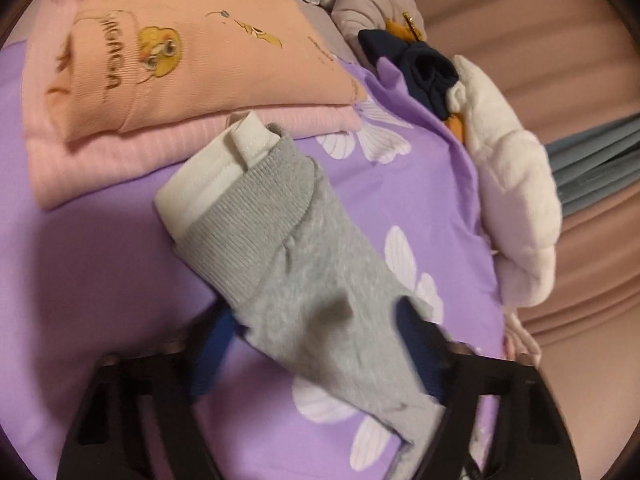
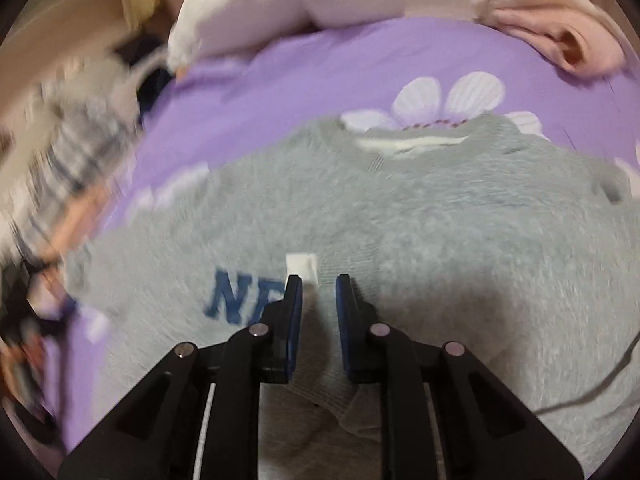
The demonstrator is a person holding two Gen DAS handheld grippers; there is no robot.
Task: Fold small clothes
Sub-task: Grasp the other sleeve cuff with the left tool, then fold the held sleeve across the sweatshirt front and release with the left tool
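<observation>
Two views show one grey sweater (image 2: pixel 400 220) on the purple sheet (image 1: pixel 100 260). Left view: the left gripper (image 1: pixel 320 344), jaws apart, straddles its sleeve (image 1: pixel 280 240), long axis running away toward the pink stack (image 1: pixel 160 80). Right view: the right gripper (image 2: pixel 319 312), nearly closed, pinches a fold of its body.

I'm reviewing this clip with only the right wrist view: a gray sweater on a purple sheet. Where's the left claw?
Observer: The left claw straddles a gray sleeve. Its fingers flank the sleeve, but I can't tell if they are gripping it.
Operator: Which end points away from it?
Observer: The ribbed cuff, with white lining showing.
Operator: Anything folded already?
Observer: A peach top lies folded on a pink garment.
</observation>
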